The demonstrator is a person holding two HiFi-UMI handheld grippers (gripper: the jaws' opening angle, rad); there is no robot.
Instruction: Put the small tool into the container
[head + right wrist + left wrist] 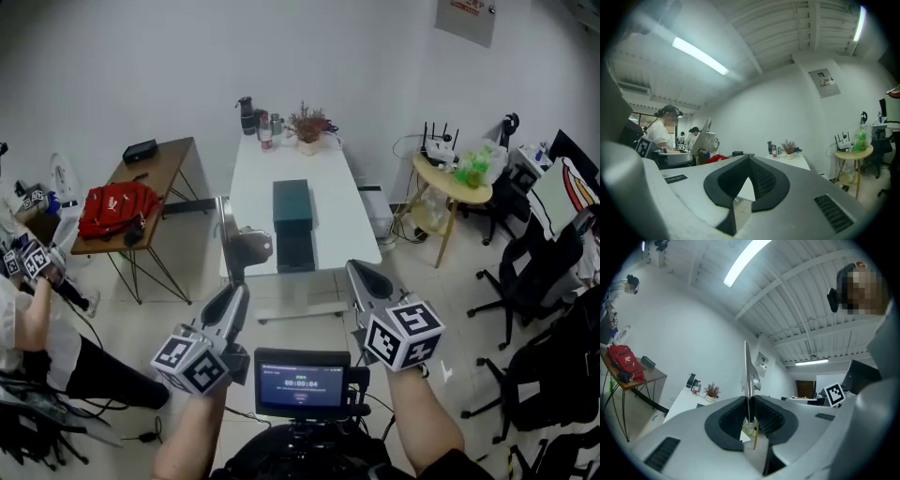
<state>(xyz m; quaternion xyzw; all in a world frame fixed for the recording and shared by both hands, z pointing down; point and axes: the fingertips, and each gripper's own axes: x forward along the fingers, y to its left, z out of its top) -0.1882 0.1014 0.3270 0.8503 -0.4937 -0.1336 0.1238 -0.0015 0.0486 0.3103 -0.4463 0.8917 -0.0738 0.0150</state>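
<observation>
Carrying is the step in hand, as I judge it: you hold the small flat grey metal tool in your left gripper, whose jaws are pressed together on it. In the left gripper view the tool shows edge-on as a thin bright blade that rises straight out of the pads.

- Left gripper: clamped on the tool. In the head view the tool sticks out above the jaw tips, in line with the near left edge of the long white table.
- Right gripper: jaws meet at the tips with nothing between them. It hangs level with the left one, to its right.
- Dark green rectangular container: lies lengthwise on the middle of the table, with a darker part at its near end. I cannot tell from here whether it is open.
- Tool to container: well apart. You stand back from the table, with bare floor between it and both grippers.

Next move, by my reading: close the gap to the table, bring the left gripper over the container and check for an opening. Use the free right gripper on the lid if it proves shut. Part the left jaws only once the tool is inside the walls.
</observation>
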